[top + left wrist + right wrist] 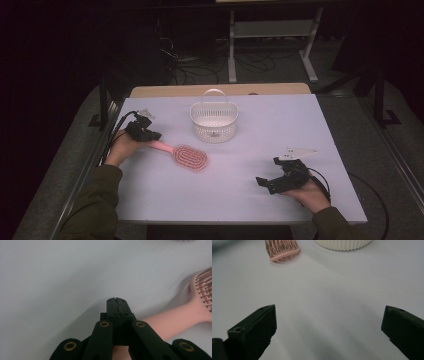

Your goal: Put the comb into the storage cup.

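On the left I have the left gripper (150, 135) down at the handle end of the pink hairbrush (184, 154). Its jaws are pressed together, and from its own view the handle passes beside and beneath them, not between. The brush lies flat on the tabletop (260, 125), head pointing right. The white basket (213, 121) stands just beyond it, farther back. At the near right, my right gripper (264, 183) rests with jaws wide apart, empty.
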